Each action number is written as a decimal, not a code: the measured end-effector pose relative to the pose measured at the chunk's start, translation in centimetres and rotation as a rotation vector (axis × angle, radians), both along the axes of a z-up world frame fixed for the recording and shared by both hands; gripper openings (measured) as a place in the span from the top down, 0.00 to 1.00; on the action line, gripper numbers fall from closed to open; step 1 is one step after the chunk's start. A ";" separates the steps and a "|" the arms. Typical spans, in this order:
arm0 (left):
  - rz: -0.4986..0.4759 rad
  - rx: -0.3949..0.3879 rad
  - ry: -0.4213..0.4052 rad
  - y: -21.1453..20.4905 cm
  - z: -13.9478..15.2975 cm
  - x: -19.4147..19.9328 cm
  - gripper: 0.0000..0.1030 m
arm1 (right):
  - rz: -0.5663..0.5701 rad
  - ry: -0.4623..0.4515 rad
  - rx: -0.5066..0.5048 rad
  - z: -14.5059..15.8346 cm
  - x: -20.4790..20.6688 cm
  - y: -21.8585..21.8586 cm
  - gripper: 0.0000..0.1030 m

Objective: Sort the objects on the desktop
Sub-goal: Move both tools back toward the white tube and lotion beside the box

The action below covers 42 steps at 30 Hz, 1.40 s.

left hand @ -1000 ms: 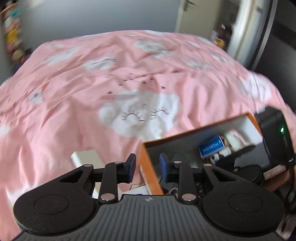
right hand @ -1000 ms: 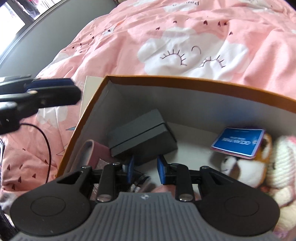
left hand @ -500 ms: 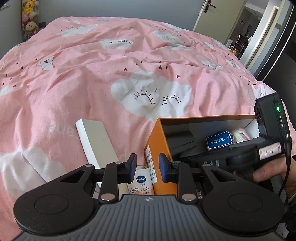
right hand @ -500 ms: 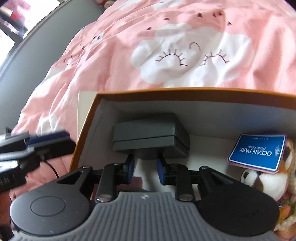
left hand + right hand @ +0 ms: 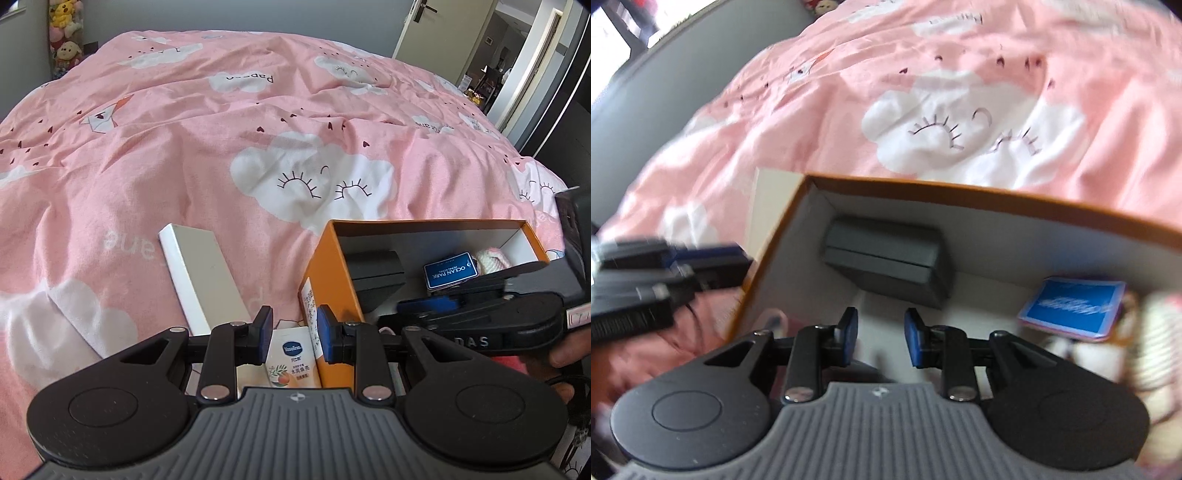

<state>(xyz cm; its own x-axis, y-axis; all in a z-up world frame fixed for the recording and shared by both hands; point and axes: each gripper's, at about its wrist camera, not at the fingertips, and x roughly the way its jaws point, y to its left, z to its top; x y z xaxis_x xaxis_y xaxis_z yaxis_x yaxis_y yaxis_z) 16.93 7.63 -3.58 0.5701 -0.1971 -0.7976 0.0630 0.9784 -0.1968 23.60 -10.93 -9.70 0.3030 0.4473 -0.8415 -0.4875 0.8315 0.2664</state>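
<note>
- 1 orange box [image 5: 332,258] sits open on the bed.
- 1 black case [image 5: 886,254] lies inside it.
- 1 blue card [image 5: 450,274] lies inside it.
- 2 plush toys show in the box: 1 pink-and-white knitted one [image 5: 493,260] and 1 brown-and-white one, blurred, in the right wrist view.
- 1 flat white box [image 5: 201,273] lies on the bed.
- 1 lotion tube [image 5: 293,356] lies beside the orange box.
- 2 grippers are in view: the left gripper [image 5: 293,334] and the right gripper [image 5: 880,338].
- 1 pink bed cover [image 5: 221,147] lies under everything.
</note>
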 end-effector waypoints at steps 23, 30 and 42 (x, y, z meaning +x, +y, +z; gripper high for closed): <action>0.178 0.011 0.021 4.5 0.8 -5.8 0.71 | -0.065 -0.205 0.014 3.9 -3.3 -1.1 0.64; 0.230 0.062 0.014 5.1 1.2 -7.2 0.71 | 0.100 -0.322 0.028 7.5 -8.6 3.4 0.53; 0.290 0.053 0.012 7.0 1.0 -8.2 0.71 | 0.463 -0.218 -0.302 3.7 -7.9 14.6 0.53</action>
